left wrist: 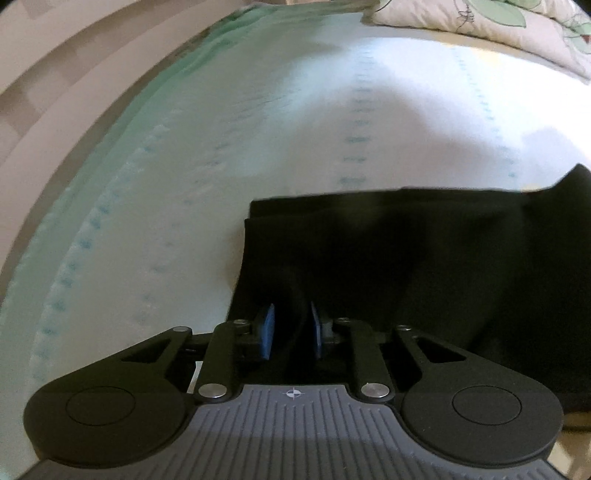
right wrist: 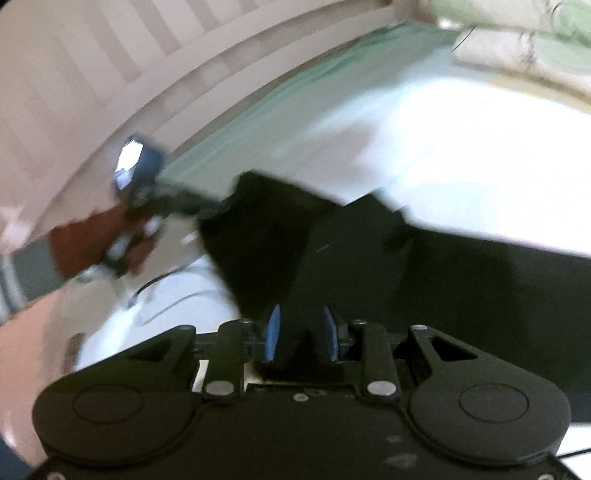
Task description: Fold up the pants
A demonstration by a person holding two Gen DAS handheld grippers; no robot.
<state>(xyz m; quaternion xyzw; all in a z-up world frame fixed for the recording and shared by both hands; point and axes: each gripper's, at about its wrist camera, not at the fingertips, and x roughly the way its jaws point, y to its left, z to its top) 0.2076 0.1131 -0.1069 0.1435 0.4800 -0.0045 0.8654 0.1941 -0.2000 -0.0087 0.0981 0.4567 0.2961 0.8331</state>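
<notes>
Standing next to the bed, you can see the black pants (left wrist: pixel 424 266) spread on the pale sheet (left wrist: pixel 258 129), with a folded edge running straight across and a neat corner toward the left. The left gripper (left wrist: pixel 291 325) points down at the near edge of that corner, and a ridge of the dark cloth runs up between its blue pads (left wrist: pixel 267 330), which sit narrow and look pinched on it. From the right wrist view, all pretty blurry, the right gripper (right wrist: pixel 302 334) has a strip of the same pants (right wrist: pixel 443 295) between its own blue pads (right wrist: pixel 273 332), gripped as far as I can tell, and the cloth fans out away from it across the sheet. The other gripper shows at the far left there, held by a hand (right wrist: pixel 96 240) at the pants' left edge. A leaf-print quilt (left wrist: pixel 498 22) is bunched at the far end of the bed.
</notes>
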